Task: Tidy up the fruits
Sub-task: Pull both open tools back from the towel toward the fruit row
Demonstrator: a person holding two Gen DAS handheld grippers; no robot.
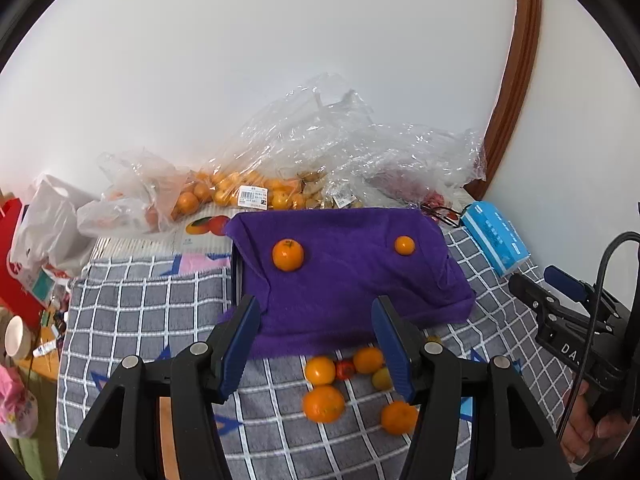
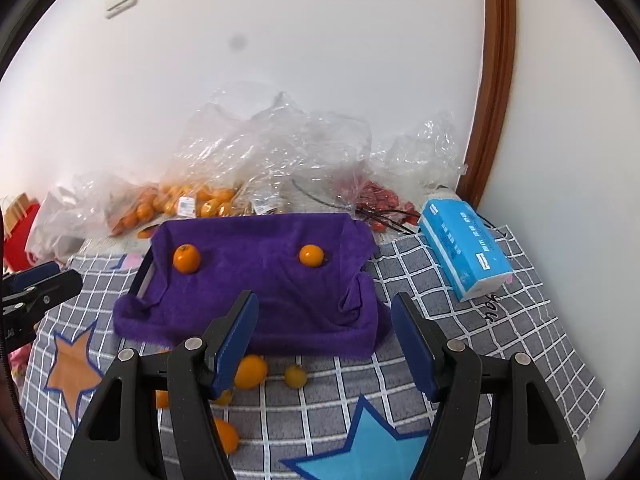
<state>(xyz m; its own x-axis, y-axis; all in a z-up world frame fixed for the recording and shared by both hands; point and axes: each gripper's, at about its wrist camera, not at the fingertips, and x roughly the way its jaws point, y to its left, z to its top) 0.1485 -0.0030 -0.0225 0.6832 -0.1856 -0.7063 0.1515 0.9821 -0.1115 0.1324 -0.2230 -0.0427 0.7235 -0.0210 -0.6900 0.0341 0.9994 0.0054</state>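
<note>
Both grippers empty, left gripper and right gripper fingers released; two oranges on purple towel; loose oranges near checked cloth front edge; pick one, approach low, squeeze gently

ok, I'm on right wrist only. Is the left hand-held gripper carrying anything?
Observer: No. The left hand-held gripper is open, with nothing between its pads.
Operator: Is the loose fruit by the towel all orange?
Observer: No. One small red fruit sits among the oranges in front of the purple towel.
Operator: Anything past the left edge?
Observer: A white bowl, beyond the checked cloth.
</note>
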